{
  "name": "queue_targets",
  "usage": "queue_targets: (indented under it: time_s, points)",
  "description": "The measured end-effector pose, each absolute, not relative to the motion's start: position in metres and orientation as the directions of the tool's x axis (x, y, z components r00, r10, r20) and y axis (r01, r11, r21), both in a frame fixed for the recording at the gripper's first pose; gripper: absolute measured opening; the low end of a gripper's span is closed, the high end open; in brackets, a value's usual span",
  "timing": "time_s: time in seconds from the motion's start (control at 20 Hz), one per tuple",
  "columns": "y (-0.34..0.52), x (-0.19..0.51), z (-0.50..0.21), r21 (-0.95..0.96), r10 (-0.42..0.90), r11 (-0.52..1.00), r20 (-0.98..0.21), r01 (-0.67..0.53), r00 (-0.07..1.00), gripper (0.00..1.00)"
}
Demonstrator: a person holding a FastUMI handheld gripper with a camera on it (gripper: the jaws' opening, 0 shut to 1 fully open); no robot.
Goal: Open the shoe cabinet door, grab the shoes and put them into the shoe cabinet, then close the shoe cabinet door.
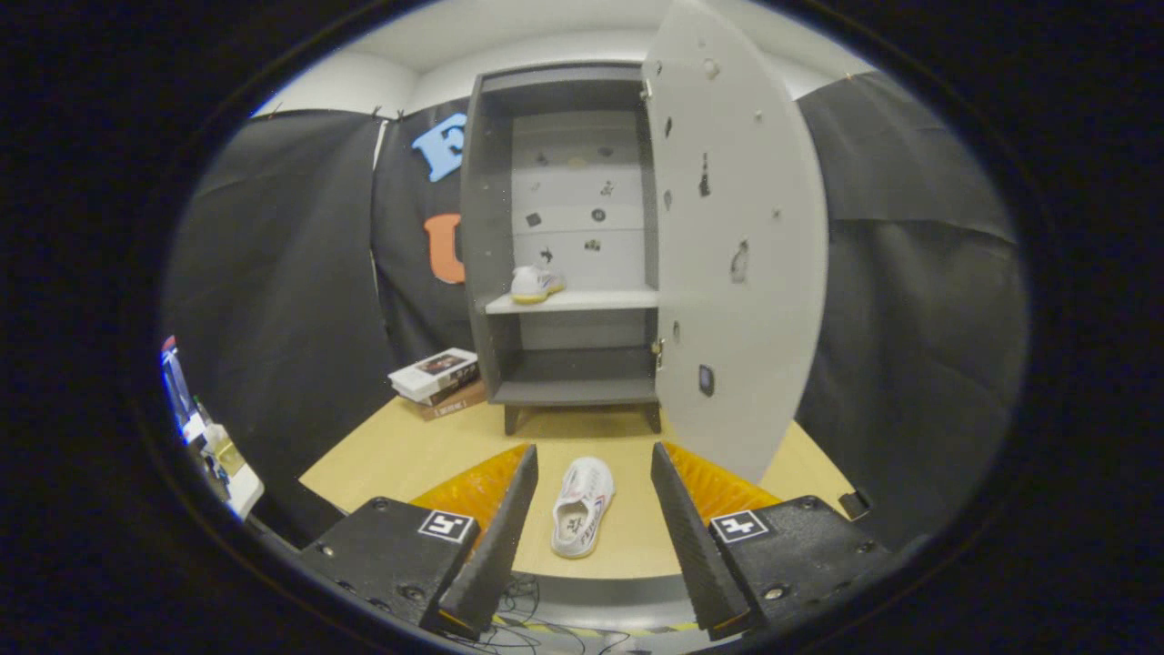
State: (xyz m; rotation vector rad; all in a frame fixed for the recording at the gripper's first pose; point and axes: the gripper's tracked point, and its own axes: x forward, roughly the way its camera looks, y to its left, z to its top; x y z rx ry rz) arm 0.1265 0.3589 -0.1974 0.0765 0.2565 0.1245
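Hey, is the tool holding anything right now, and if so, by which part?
Nothing is held. The tool is open, its fingers spread apart above the table. The white shoe lies on the table between them, untouched.

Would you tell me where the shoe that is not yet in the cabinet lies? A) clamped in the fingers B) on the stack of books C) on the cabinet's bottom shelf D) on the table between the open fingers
D: the white shoe lies on the table, untouched, between the open gripper fingers.

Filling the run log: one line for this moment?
door: open | shelf shoe: inside cabinet | table shoe: between fingers, untouched | tool: open
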Motion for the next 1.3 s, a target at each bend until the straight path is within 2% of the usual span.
queue_targets:
  time_s: [0.3, 0.65, 0.8, 1.25, 1.3]
  points:
    - [0.427, 0.198, -0.317, 0.076, 0.186, 0.983, -0.411, -0.169, 0.892, 0.81]
    - [0.461, 0.256, -0.415, 0.094, 0.150, 0.989, -0.581, -0.117, 0.800, 0.81]
    - [0.463, 0.278, -0.429, 0.130, 0.125, 0.990, -0.613, -0.057, 0.780, 0.81]
    - [0.461, 0.333, -0.435, 0.155, 0.119, 0.987, -0.596, -0.031, 0.794, 0.81]
    - [0.457, 0.335, -0.435, 0.164, 0.119, 0.986, -0.594, -0.025, 0.796, 0.78]
